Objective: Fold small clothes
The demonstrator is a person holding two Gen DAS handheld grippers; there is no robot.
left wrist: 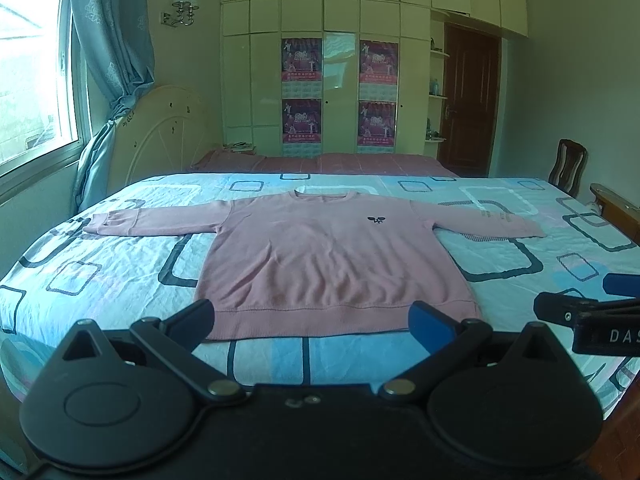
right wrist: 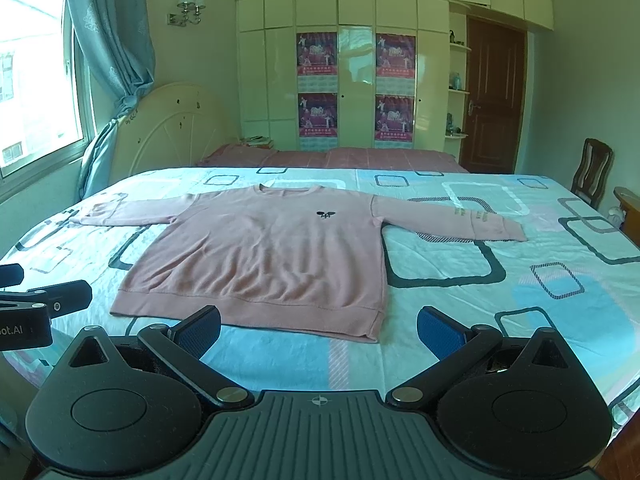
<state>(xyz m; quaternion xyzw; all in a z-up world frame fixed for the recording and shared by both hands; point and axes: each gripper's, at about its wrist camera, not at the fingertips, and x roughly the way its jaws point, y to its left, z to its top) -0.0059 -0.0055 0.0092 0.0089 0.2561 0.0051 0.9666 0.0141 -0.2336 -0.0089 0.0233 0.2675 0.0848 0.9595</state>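
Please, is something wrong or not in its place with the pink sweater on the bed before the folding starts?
Nothing stands out. The pink sweater lies flat and face up on the bed, both sleeves spread out to the sides, with only light wrinkles. The left gripper and right gripper are open and hold nothing.

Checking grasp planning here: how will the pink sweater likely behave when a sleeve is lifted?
The pink sweater is probably floppy: it lies flat with soft wrinkles, so a lifted sleeve should droop. Its knit looks fairly thick, so it may drag on the bedsheet rather than slide.
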